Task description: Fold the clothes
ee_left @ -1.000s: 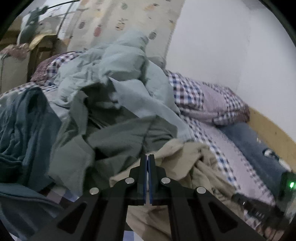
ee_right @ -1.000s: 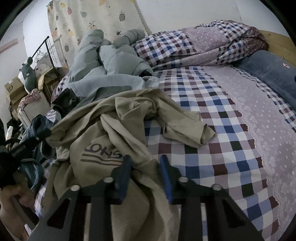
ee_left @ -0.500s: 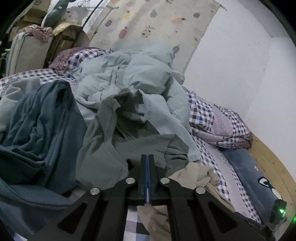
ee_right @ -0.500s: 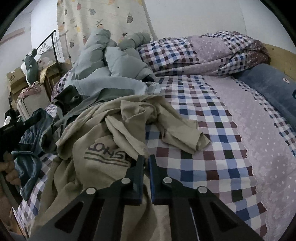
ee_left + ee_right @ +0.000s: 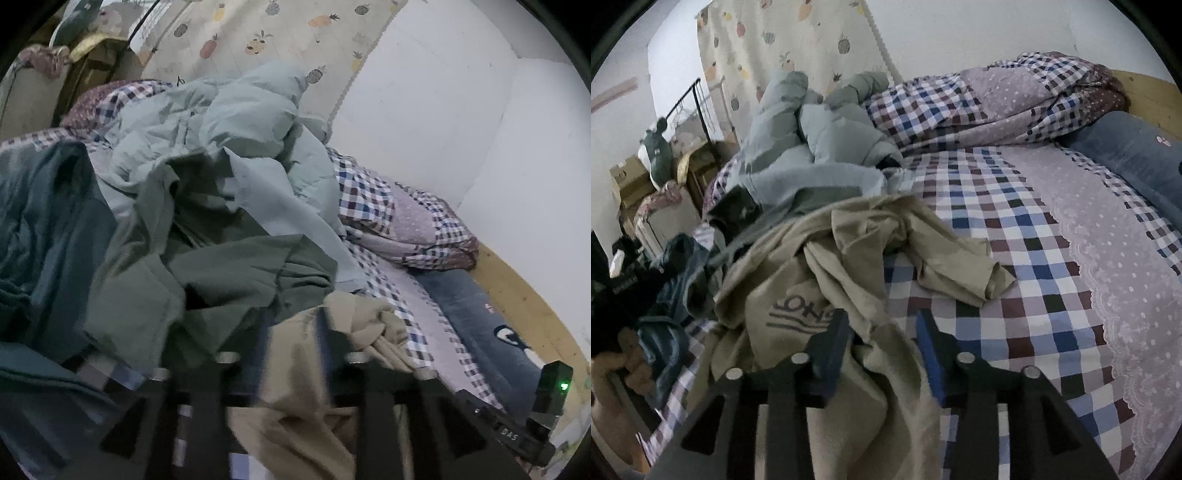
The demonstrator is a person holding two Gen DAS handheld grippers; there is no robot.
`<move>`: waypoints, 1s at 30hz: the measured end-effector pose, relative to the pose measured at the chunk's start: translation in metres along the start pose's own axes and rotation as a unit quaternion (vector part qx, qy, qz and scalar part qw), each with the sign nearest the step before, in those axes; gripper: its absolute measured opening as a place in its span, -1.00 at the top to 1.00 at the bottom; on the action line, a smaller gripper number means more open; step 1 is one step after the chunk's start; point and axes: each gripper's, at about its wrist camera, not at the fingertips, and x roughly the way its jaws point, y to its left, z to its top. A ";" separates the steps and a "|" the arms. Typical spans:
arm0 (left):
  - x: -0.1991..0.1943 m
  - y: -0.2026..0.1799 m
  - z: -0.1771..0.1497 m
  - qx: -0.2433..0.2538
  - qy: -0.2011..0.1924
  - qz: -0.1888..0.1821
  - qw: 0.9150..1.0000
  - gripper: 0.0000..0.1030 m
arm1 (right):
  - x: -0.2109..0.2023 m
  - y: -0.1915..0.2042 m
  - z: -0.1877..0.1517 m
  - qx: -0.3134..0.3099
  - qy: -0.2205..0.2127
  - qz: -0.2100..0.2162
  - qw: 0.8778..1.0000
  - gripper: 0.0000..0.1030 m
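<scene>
The left gripper (image 5: 293, 332) is opening, its two dark fingers blurred and standing apart with the crumpled beige cotton shirt (image 5: 295, 373) lying loose in the gap between them; the pads do not press the cloth. Just ahead of its fingertips and to their left rises a rumpled grey-green garment (image 5: 229, 273). Further left of it lies a dark teal garment (image 5: 48, 221), and beyond both, a puffy pale blue-green quilted jacket (image 5: 240, 122) is heaped up. To the right of this gripper the checked blue, white and maroon bedsheet (image 5: 421, 354) runs toward a dark blue pillow (image 5: 480, 317).

The right gripper (image 5: 882, 332) is opening too, its blue-padded fingers spread with a fold of the same beige shirt (image 5: 827, 273) running down between them, touching neither pad clearly. The shirt's dark printed lettering (image 5: 801, 314) sits just ahead of the left finger, and one sleeve stretches ahead and to the right across the checked sheet (image 5: 1015, 295). Well ahead lies a folded checked quilt (image 5: 979, 99). Far to the left of this gripper, the person's hand (image 5: 624, 365) grips the other tool's handle.
</scene>
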 end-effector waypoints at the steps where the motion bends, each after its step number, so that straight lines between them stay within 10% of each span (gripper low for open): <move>1: 0.000 0.000 -0.001 -0.006 -0.001 -0.007 1.000 -0.15 | -0.001 0.000 0.002 0.000 -0.002 0.000 1.000 0.17; 23: 0.004 0.021 0.002 -0.060 0.010 -0.026 0.998 -0.42 | 0.117 0.055 0.077 -0.143 0.056 -0.040 0.987 0.17; 26: 0.004 0.020 0.001 -0.057 0.010 -0.026 0.998 -0.42 | 0.119 0.054 0.076 -0.145 0.063 -0.040 0.987 0.83; 30: 0.002 0.018 0.001 -0.055 0.008 -0.029 0.998 -0.42 | 0.103 0.044 0.073 -0.127 0.055 -0.049 0.989 0.95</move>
